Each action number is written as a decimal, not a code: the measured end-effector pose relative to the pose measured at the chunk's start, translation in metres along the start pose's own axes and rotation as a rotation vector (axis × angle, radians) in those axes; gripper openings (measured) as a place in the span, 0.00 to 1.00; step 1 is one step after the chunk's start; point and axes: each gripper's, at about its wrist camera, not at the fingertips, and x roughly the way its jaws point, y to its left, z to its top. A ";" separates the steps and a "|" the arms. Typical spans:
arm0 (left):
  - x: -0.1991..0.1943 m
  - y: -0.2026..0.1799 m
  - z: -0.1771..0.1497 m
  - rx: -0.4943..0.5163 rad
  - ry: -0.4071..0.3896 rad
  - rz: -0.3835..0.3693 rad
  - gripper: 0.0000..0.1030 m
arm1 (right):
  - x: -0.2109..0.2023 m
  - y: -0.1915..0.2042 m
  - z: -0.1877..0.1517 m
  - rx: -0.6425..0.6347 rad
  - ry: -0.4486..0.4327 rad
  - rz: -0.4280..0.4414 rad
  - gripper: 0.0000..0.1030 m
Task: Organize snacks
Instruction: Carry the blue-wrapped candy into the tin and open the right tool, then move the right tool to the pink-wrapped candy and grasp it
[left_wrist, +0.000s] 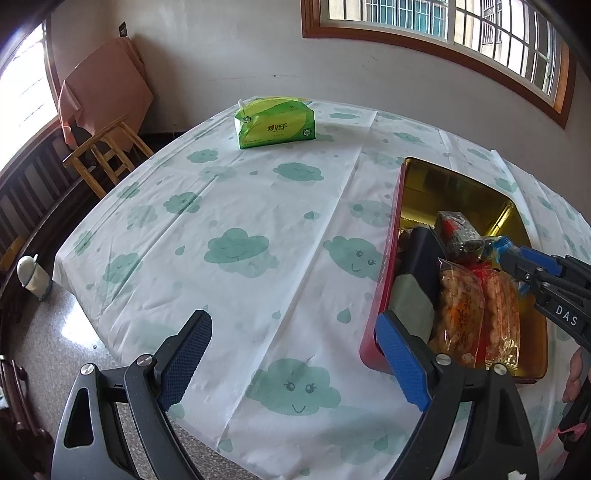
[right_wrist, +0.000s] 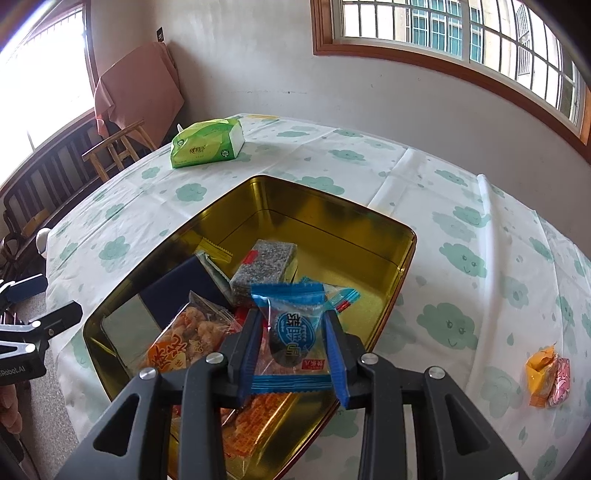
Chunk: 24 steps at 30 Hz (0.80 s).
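Right tool (right_wrist: 291, 354) clamped on crinkly blue packet (right_wrist: 295, 332), left tool (left_wrist: 291, 365) apart, glossy gold tin (right_wrist: 332, 218)

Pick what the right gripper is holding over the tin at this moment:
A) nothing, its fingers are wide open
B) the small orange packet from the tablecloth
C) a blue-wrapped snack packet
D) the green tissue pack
C. In the right wrist view the right gripper is clamped on the blue-wrapped snack packet above the gold tin, while the green tissue pack and the orange packet lie on the tablecloth.
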 end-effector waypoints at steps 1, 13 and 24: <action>0.000 -0.001 0.000 0.003 0.001 0.001 0.86 | -0.001 -0.001 0.000 0.005 0.000 0.004 0.38; -0.007 -0.017 0.001 0.038 -0.011 -0.010 0.86 | -0.030 -0.021 -0.009 0.059 -0.072 0.030 0.47; -0.026 -0.051 0.010 0.115 -0.054 -0.055 0.86 | -0.076 -0.126 -0.047 0.197 -0.114 -0.145 0.47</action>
